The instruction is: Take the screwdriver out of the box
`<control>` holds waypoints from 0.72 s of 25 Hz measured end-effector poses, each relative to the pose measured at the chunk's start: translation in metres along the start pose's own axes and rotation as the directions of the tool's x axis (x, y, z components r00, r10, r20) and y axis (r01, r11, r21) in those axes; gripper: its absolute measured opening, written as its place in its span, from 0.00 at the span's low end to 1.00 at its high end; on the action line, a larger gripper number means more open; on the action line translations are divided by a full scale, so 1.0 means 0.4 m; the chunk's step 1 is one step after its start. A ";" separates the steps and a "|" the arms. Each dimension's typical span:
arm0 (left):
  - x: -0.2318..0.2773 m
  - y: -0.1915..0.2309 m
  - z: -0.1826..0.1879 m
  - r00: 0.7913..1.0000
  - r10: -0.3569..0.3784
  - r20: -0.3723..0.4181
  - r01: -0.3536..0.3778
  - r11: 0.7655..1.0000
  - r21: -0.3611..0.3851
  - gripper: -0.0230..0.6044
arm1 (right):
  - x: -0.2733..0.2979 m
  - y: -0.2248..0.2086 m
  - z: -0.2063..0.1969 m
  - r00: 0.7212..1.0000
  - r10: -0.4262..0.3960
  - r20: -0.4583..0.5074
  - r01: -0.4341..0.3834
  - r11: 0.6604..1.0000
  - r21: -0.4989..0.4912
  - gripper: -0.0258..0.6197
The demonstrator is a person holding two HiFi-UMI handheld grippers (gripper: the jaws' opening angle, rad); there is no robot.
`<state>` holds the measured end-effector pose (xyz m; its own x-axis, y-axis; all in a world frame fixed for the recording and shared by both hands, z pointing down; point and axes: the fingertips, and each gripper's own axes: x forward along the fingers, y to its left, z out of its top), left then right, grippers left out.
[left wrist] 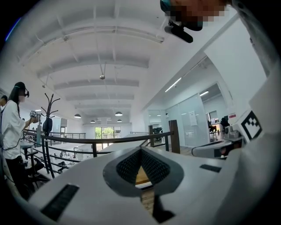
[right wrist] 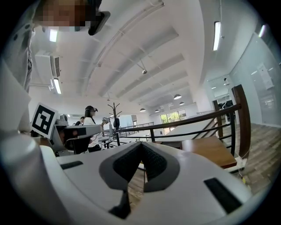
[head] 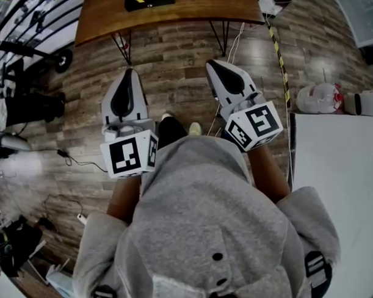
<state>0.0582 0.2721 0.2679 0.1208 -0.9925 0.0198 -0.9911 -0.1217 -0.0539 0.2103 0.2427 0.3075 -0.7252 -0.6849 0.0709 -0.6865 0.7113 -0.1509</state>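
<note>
The left gripper (head: 127, 73) is held level above the wood floor (head: 171, 60), its jaws closed together on nothing. Ahead, a dark case (head: 148, 1) lies on the wooden worktop (head: 102, 20); whether it contains the screwdriver cannot be told. The right gripper (head: 211, 64) is likewise level, with its jaws shut and empty.

Below you wood-plank floor (head: 171, 60), ahead a wooden table (head: 169, 14) on hairpin legs, black railing (left wrist: 88, 140), white beamed ceiling (left wrist: 101, 66), pendant lamps (left wrist: 118, 114), possibly windows (left wrist: 104, 132) far off.

A wooden table (head: 169, 14) stands on plank floor (head: 171, 60), a white surface (head: 340, 170) at right, a cable (head: 83, 161) at left.
</note>
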 end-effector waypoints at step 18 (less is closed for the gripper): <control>-0.036 -0.008 0.005 1.000 -0.011 0.012 0.011 1.000 0.006 0.06 | -0.021 0.035 -0.007 1.000 -0.008 0.010 0.008 1.000 -0.001 0.06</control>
<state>0.0598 0.2865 0.2658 0.1326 -0.9911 0.0079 -0.9893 -0.1328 -0.0602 0.2067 0.2590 0.3076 -0.7190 -0.6922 0.0623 -0.6925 0.7059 -0.1489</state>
